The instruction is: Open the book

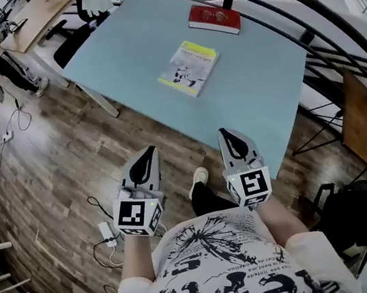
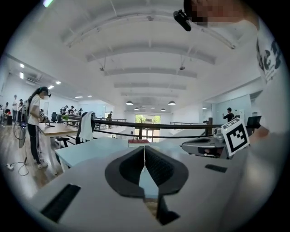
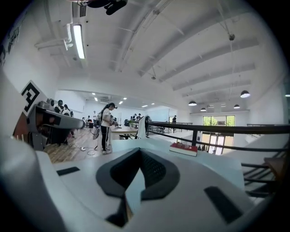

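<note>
Starting at the left, loose cables (image 1: 96, 208) and a power strip (image 1: 107, 231) lie on the wooden floor just beside the person's feet, so a step toward the table (image 1: 133, 47) could snag one and jolt both arms.

The left claw (image 1: 148, 156) hangs short of the table's near edge, well apart from anything on it. Its own view shows the left claw (image 2: 144, 147) pressed together with nothing between the pads. If it reaches the cover that way it can only push, and a flat book on a smooth top would likely slide rather than open.

The yellow-covered book (image 1: 189, 67) lies closed near the middle of the table, turned at an angle to the edges. It looks thin and soft, so a claw tip aimed too low could catch several pages, or crease the cover instead of lifting it. I cannot tell from here which long side is the spine, and prying at the wrong one would just drag the whole book.

The red book (image 1: 214, 19) lies closed at the far edge by the railing. With two books out, going for the wrong one is a real risk.

The right claw (image 1: 230, 138) is also short of the table, and its view shows the right claw (image 3: 139, 152) pressed together and empty, so neither is ready to pin the book down.
</note>
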